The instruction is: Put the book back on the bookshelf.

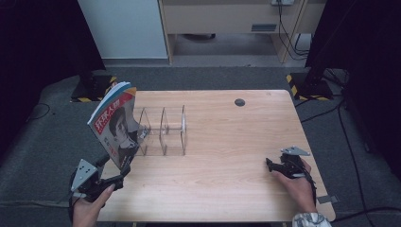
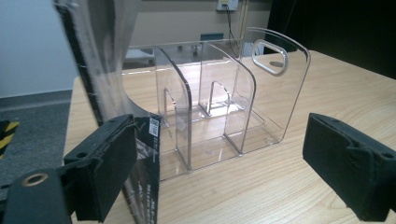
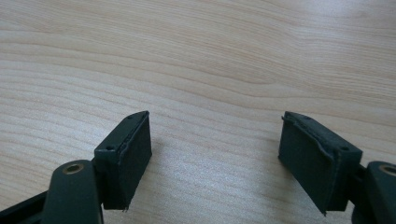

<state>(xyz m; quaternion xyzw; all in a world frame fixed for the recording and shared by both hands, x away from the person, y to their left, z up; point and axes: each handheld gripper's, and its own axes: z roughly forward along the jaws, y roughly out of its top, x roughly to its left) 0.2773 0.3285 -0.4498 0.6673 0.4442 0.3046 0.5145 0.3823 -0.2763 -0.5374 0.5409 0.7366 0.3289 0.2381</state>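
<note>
The work in hand is filing the magazine (image 1: pixel 116 125) into the clear rack (image 1: pixel 163 130), and it looks like the seating stage. The magazine stands on its lower edge at the rack's left end, tilted with its top leaning away from the rack. I cannot tell whether its bottom edge is inside the leftmost slot or just outside the end wall.

The left gripper (image 1: pixel 122 174) is at the magazine's near lower corner, in front of the rack. Its fingers (image 2: pixel 112 163) are spread wide. The magazine touches or nearly touches one pad, and the other pad is well clear of it, so nothing is clamped. The page edges seem to be propped more than held.

The next move probably calls for closing on that corner, or nudging it. The magazine then has to be brought upright and parallel to the dividers so that it can slide between two of them. A push on a loose, floppy magazine may fold it or tip it off the side.

The right gripper (image 1: pixel 270 165) rests low on the counter (image 1: pixel 227 184), well to the right of the rack. Its fingers are apart and there is nothing between them.

The rack sits close to the counter's left edge, so the magazine has little margin on that side. To the right of the rack and in front of it the wood is bare and offers plenty of room. A small dark round cap lies behind the rack to the right, out of the way.
</note>
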